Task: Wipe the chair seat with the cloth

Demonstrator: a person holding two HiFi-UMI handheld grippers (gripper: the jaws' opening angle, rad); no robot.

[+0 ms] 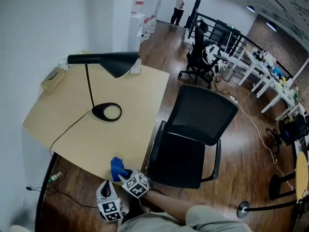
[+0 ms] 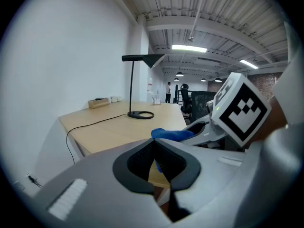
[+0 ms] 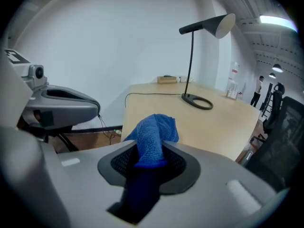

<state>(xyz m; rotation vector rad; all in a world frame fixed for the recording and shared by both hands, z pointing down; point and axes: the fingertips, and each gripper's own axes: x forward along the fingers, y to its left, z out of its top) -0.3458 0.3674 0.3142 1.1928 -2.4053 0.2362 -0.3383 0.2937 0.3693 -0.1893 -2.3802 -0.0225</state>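
The right gripper is clamped on a bunched blue cloth, held at the near edge of the wooden desk, near its corner. The left gripper sits close beside it, jaws together and empty. The black chair seat stands just right of the desk.

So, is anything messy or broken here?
No, nothing stands out. The lamp stands upright on the desk, the chair sits upright beside it, and the blue cloth is pinched between the fingers of the right gripper, not dropped.
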